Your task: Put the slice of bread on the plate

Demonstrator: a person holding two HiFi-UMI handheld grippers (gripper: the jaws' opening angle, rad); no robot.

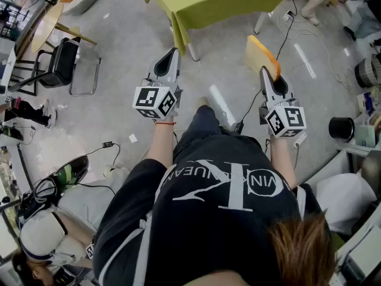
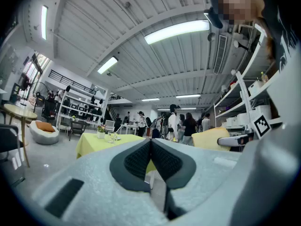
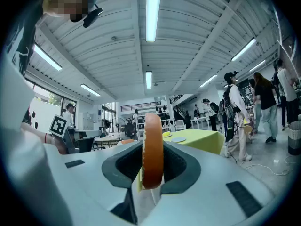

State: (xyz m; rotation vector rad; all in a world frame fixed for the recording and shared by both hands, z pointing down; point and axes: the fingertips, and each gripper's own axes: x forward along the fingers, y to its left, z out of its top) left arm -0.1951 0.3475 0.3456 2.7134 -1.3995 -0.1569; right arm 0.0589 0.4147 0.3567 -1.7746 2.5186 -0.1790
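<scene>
A table under a lime-green cloth (image 1: 217,2) stands on the grey floor (image 1: 131,52), well apart from a black metal-framed chair (image 1: 59,61) beside a round wooden table (image 1: 46,25), with a black cylindrical bin (image 1: 341,128) at the right.

tee (image 1: 208,189): black, white lettering | wristband (image 1: 165,123): perhaps red | left hand-held gripper (image 1: 174,51), right hand-held gripper (image 1: 265,71): grey
</scene>
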